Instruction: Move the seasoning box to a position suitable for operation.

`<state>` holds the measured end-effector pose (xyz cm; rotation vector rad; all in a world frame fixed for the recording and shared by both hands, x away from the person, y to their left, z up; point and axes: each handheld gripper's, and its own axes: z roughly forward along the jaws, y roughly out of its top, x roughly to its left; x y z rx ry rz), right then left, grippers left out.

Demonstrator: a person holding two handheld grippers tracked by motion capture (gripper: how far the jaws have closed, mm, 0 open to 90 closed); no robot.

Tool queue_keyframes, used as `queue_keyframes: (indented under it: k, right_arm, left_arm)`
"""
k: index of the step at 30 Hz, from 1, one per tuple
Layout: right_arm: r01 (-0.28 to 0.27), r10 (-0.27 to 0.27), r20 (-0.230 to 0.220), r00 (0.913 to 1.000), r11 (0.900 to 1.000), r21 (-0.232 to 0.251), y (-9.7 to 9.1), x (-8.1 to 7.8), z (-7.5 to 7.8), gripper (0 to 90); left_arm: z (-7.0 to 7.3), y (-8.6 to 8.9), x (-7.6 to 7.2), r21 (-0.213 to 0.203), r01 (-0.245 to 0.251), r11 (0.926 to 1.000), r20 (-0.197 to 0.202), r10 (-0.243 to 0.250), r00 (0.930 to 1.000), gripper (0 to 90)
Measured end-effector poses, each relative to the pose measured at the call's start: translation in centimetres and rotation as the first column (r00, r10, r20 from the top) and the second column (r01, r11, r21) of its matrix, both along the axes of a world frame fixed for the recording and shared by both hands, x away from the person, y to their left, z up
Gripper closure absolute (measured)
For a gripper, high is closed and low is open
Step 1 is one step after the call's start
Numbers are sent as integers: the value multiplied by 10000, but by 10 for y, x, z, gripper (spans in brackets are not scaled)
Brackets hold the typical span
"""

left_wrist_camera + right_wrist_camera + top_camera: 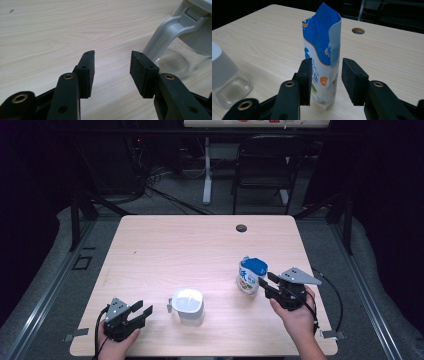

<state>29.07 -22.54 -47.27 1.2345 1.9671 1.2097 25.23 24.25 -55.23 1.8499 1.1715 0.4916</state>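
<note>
Fingers (305, 80) of the right gripper (325, 82) stand partly apart on either side of the milk carton (323, 50). In the right gripper view the left-hand pad seems to touch the carton's lower wall or lie just beside it, while a clear gap shows between the other pad and the carton's edge, so the pads are not pressing and the carton is not held. In the high view the carton (251, 275) stands upright on the bench (200, 245), with the right gripper (266, 285) just beside it on the person's side.

Taking the carton as the landmark: the clear pitcher with the white lid (187, 306) stands well to its left and nearer the person, and the cable hole (241, 228) lies beyond it, toward the far edge of the bench. The left gripper (141, 311) rests left of the pitcher, farther still from the carton, its fingers (87, 72) wide apart and empty, with the pitcher's grey handle (165, 35) just ahead of them.

The carton looks like thin coated card with an opened, folded top: stiff along its corners, soft on its flat faces, and smooth enough to slip. Its weight cannot be judged, since the fill is hidden. A hold on the lower or middle body, across two opposite faces, seems safest; a hard squeeze could buckle the walls or push liquid out of the open top.
</note>
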Motion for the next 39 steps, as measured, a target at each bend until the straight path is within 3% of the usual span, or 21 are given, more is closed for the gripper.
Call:
queue_keyframes:
  k: [17, 21, 28, 39]
  right_arm:
    - [193, -193, -27, 9998, 9995, 229, 5, 17, 0, 702]
    - [193, -193, 22, 9998, 9998, 31, 8, 19, 2, 789]
    - [-24, 23, -67, 10000, 9996, -278, 10, 19, 4, 886]
    - [-404, 406, -336, 9986, 9992, 71, 11, 13, 5, 900]
  left_arm:
    - [-3, -1, 2, 86, -12, 10000, -10, 12, 10000, 557]
    - [-4, -2, 3, 81, -15, 10000, 5, 15, 10000, 559]
    - [-4, -1, 3, 71, -92, 9999, -24, 92, 10000, 560]
    - [-4, 0, 4, 121, -124, 9998, -81, 125, 9999, 563]
